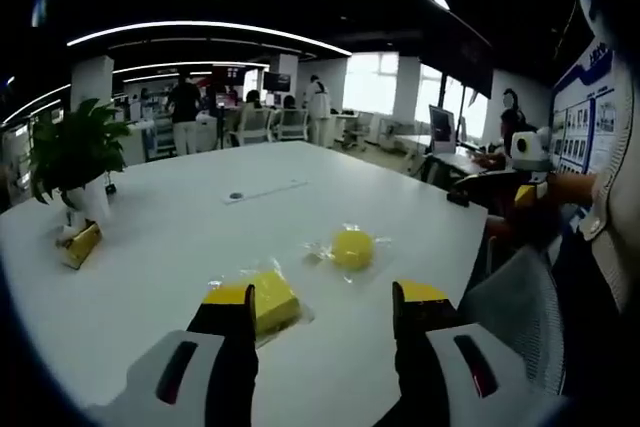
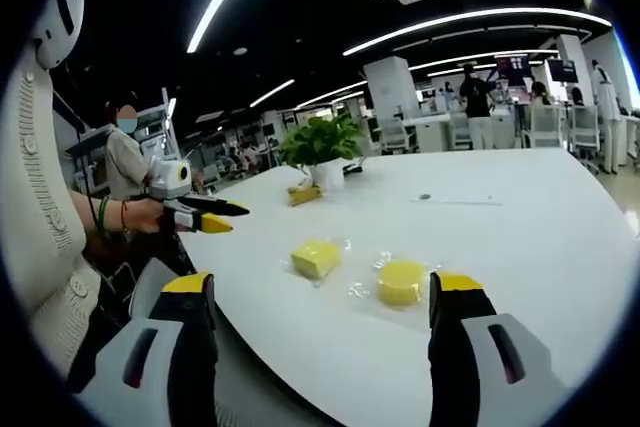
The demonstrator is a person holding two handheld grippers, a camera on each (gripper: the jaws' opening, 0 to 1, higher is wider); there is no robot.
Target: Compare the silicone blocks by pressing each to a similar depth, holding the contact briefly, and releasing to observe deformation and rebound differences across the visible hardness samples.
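- Left gripper and right gripper: jaws apart, holding nothing.
- Square block and round block lie side by side on the white table.
- Both look soft and light; press squarely on top.

The left gripper covered a corner of the square block. People at the far desks were way too small to make out.
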